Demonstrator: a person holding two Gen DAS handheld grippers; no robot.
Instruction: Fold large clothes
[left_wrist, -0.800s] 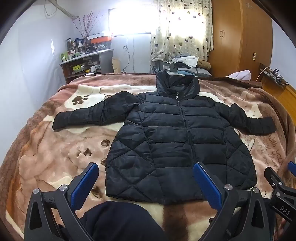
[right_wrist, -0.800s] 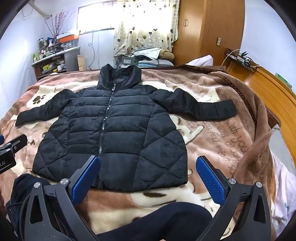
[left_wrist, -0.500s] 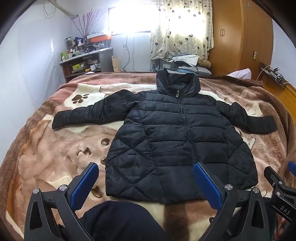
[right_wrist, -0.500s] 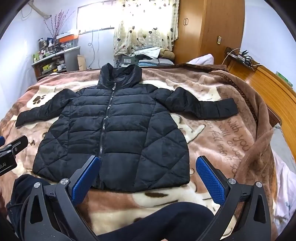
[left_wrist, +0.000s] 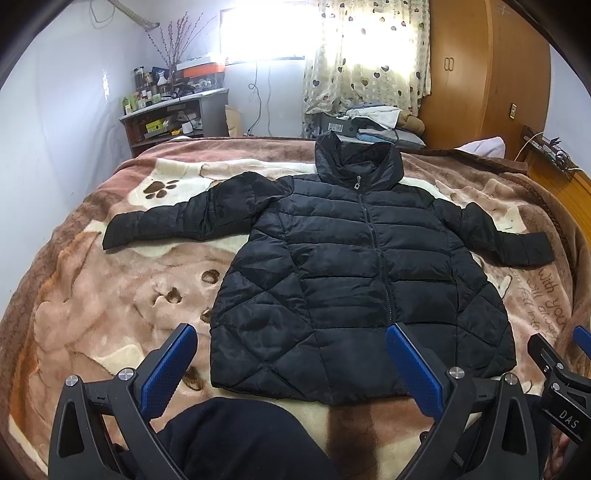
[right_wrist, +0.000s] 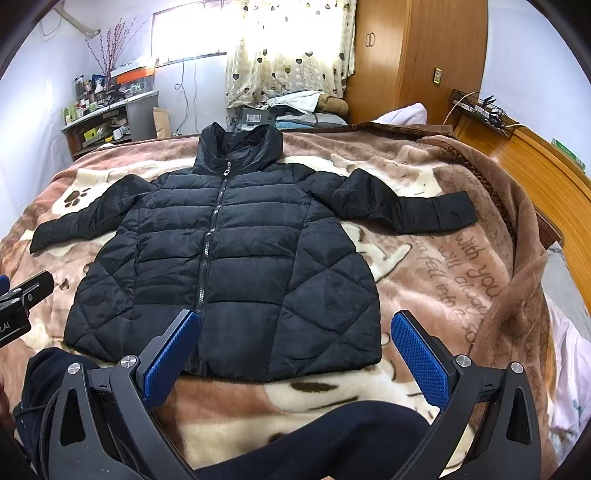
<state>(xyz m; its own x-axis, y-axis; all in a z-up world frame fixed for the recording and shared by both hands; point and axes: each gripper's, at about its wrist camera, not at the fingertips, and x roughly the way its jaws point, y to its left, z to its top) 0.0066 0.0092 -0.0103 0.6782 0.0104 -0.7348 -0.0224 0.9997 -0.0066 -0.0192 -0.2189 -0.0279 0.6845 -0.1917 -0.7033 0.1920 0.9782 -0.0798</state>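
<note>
A black quilted puffer jacket (left_wrist: 354, 273) lies flat and zipped on the bed, collar at the far end, both sleeves spread out sideways. It also shows in the right wrist view (right_wrist: 229, 258). My left gripper (left_wrist: 291, 350) is open and empty, held above the jacket's near hem. My right gripper (right_wrist: 295, 339) is open and empty, also above the near hem, toward its right side. Neither gripper touches the jacket.
A brown and cream fleece blanket (left_wrist: 110, 295) covers the bed. My dark-trousered knees (right_wrist: 332, 439) are at the near edge. A cluttered shelf (left_wrist: 166, 118), folded laundry (left_wrist: 373, 122) and a wooden wardrobe (left_wrist: 487, 70) stand beyond the bed. A wooden side rail (right_wrist: 546, 184) runs along the right.
Both grippers have drifted very slightly; the jacket sits a touch lower in the views. The jacket itself has not moved. Both grippers stay open.
</note>
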